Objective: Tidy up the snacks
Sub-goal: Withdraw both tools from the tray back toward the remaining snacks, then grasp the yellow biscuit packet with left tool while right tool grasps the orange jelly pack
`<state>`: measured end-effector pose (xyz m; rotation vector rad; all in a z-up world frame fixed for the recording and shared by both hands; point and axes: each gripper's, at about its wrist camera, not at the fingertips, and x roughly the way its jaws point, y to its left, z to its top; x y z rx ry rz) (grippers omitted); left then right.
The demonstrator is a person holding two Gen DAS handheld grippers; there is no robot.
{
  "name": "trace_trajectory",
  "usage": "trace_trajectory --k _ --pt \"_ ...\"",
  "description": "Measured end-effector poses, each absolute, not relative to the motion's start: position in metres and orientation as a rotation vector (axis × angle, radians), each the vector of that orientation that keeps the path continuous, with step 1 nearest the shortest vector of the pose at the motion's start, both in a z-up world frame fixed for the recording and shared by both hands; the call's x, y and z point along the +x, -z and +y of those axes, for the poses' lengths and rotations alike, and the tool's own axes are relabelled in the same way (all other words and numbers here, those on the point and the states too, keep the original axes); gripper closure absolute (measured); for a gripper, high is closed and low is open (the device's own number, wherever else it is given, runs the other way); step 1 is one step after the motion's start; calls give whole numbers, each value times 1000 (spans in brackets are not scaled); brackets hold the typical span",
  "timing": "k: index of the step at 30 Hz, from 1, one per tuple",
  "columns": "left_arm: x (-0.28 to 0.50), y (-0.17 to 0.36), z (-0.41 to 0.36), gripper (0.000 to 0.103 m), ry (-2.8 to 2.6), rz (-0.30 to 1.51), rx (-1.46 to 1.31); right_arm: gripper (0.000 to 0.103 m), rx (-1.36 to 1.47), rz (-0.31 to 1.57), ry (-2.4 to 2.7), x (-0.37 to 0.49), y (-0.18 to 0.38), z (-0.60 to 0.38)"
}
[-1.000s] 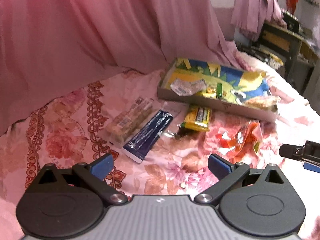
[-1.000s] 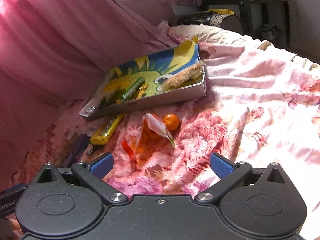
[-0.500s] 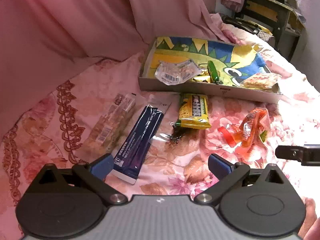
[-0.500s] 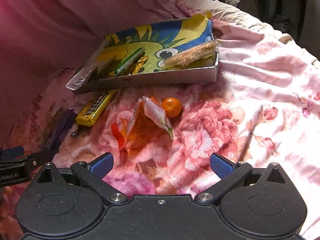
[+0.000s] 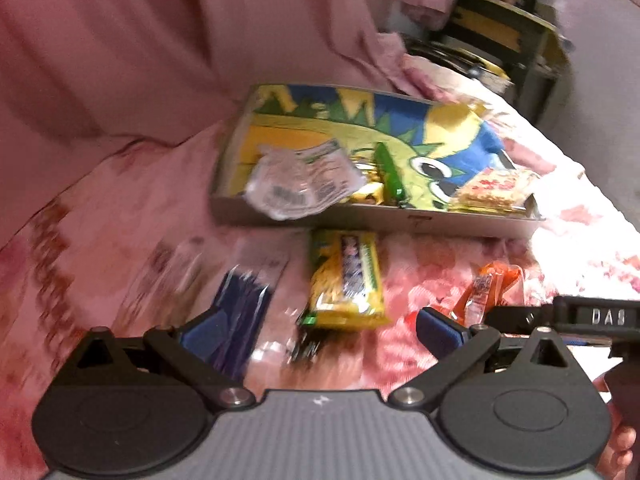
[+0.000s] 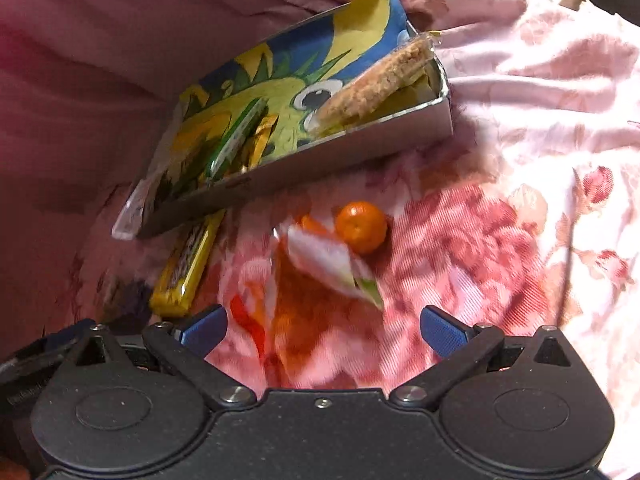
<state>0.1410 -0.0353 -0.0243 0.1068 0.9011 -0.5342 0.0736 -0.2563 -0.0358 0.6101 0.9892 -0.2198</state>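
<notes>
Both views closer to the bedspread than 0.5 s ago; motion blur indicates both arms still descending.

Left gripper (image 5: 320, 330): jaws wide, empty. Yellow snack bar (image 5: 346, 280) now between the fingertips, at 12 o'clock, not touched. Dark blue packet (image 5: 240, 312) at 10 o'clock, by the left fingertip.

Right gripper (image 6: 322, 326): jaws wide, empty. Orange wrapper (image 6: 308, 280) just ahead at 12 o'clock; small orange fruit (image 6: 361, 226) touching its far edge.

Farther, 12 o'clock: dinosaur-print tray (image 5: 360, 218) holding a clear packet (image 5: 300, 184), green stick (image 5: 390, 174), grain bar (image 5: 492, 188).

Judgement: a pick is being set up on each side; four items remain outside the tray.
</notes>
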Motion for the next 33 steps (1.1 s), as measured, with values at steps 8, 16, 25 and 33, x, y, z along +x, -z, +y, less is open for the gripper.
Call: trace_trajectory --k 8,16,25,33 --pt "171 38 -54 5 656 855 152 1 734 967 228 87 49 -266" --pt "183 53 -73 25 742 891 191 11 802 906 230 87 47 -268" --pt "202 62 -69 36 697 954 148 22 724 921 234 104 52 -262" --pt "199 61 -73 48 674 962 177 44 693 935 242 100 46 -258"
